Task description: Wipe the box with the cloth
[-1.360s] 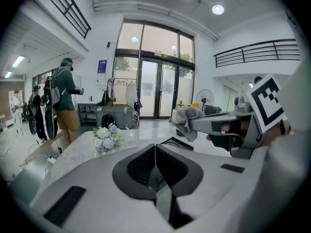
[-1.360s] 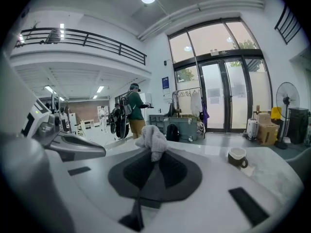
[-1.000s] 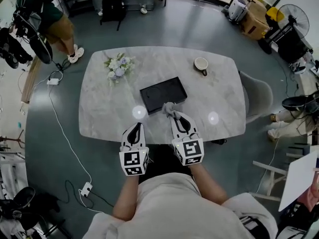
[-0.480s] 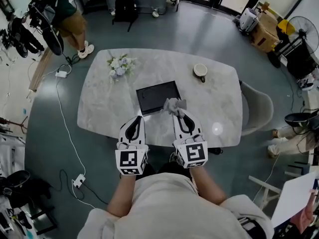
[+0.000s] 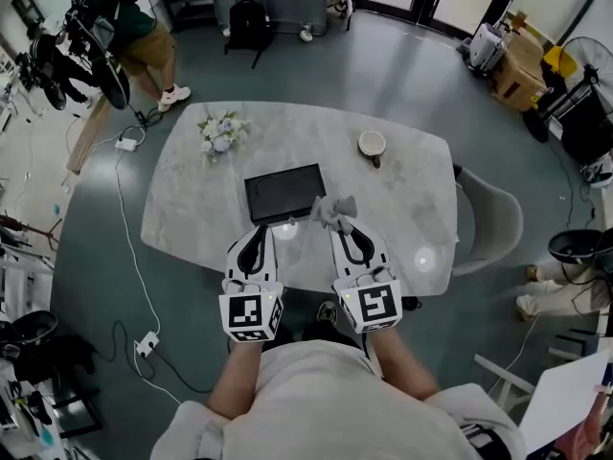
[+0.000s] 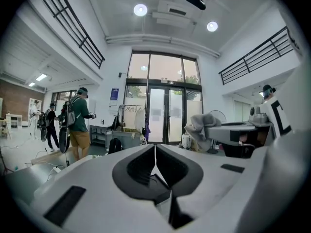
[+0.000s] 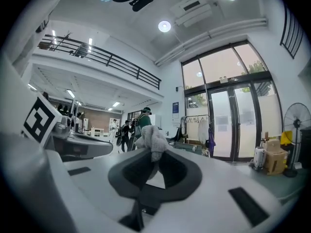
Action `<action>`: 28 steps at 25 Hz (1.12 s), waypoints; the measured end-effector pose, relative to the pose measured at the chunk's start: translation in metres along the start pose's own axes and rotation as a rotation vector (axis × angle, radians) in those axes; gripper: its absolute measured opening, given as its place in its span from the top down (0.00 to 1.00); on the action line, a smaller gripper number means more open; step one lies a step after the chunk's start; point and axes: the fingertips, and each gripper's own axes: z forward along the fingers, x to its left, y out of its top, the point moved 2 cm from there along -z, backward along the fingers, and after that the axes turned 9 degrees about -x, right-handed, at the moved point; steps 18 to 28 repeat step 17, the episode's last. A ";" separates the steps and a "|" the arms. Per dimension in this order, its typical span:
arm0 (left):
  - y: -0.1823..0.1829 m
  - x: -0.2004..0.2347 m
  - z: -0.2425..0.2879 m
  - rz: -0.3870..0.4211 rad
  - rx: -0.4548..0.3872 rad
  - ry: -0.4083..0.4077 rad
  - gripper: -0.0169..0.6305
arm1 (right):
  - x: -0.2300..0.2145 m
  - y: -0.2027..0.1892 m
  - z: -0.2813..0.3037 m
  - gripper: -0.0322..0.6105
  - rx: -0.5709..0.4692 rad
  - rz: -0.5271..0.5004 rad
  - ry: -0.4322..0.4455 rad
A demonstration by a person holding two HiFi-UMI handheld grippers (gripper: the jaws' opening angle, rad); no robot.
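My right gripper (image 5: 339, 228) clamps the cloth (image 5: 331, 209) at the near right corner of the box (image 5: 283, 192); my left gripper (image 5: 260, 233) is pinched together, empty; I'd press flat, sweeping left evenly.

Right hand-held gripper (image 5: 336, 222) holds grey cloth (image 5: 330, 208) beside the black box (image 5: 283, 193).

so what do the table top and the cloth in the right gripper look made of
Table top: likely marble or marble-look stone, pale grey, veined, polished, with glare spots. Cloth, pinched in the right gripper: soft grey fabric, crumpled into folds.
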 end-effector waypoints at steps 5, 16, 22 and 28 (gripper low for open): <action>0.013 -0.011 -0.003 0.011 -0.030 -0.002 0.93 | -0.013 0.009 -0.008 0.88 -0.014 -0.013 -0.010; 0.033 -0.007 -0.029 0.022 -0.042 -0.023 0.93 | 0.004 0.025 -0.019 0.88 -0.029 -0.005 -0.032; 0.033 -0.005 -0.032 0.020 -0.040 -0.022 0.93 | 0.006 0.025 -0.019 0.88 -0.026 -0.007 -0.033; 0.033 -0.005 -0.032 0.020 -0.040 -0.022 0.93 | 0.006 0.025 -0.019 0.88 -0.026 -0.007 -0.033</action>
